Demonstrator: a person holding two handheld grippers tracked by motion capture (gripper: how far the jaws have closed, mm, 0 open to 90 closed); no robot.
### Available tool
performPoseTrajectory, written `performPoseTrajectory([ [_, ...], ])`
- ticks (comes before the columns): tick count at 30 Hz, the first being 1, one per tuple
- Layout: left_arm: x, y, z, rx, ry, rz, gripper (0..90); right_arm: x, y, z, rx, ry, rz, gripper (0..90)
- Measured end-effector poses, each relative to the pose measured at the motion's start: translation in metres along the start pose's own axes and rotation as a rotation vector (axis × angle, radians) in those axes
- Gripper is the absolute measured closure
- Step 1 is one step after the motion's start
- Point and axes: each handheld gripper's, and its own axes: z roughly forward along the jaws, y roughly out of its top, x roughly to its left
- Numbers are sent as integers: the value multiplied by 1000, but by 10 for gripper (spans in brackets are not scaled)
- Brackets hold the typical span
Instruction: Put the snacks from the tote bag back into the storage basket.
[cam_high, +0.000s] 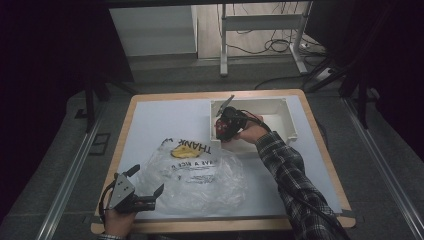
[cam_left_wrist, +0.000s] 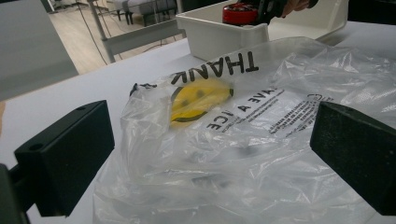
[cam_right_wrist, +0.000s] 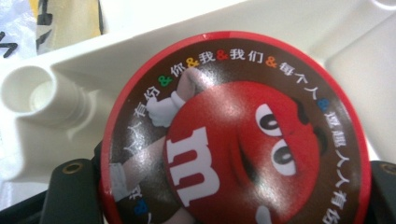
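A round red candy tin (cam_right_wrist: 233, 130) with a cartoon face and an "m" on its lid sits between the jaws of my right gripper (cam_right_wrist: 226, 198), which is shut on it. The high view has that gripper (cam_high: 223, 128) and the tin (cam_high: 219, 131) at the front left corner of a white plastic box (cam_high: 287, 117). A clear plastic bag (cam_high: 200, 175) printed with "THANK" and a yellow smiley lies flat on the table. My left gripper (cam_high: 146, 180) is open at the bag's near left corner. Its view has the bag (cam_left_wrist: 243, 140) between the wide-apart jaws, untouched.
The table (cam_high: 165, 115) has a white top with a wooden edge. Beyond it stands a metal frame (cam_high: 260, 22) with cables on the floor. In the left gripper view, the box (cam_left_wrist: 210, 28) stands just behind the bag.
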Motion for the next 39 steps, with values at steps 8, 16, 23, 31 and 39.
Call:
performPoseTrajectory([
  [8, 0, 0, 0, 2, 2, 2, 0, -5, 0, 8, -2, 11, 11, 255],
  [16, 0, 0, 0, 3, 3, 4, 0, -8, 0, 11, -3, 16, 6, 255],
  [23, -1, 0, 0, 7, 3, 8, 0, -9, 0, 13, -3, 19, 5, 254],
  [31, -1, 0, 1, 8, 4, 10, 0, -12, -1, 15, 3, 19, 3, 254],
  [39, -1, 0, 0, 9, 5, 11, 0, -14, -1, 18, 1, 25, -6, 254],
])
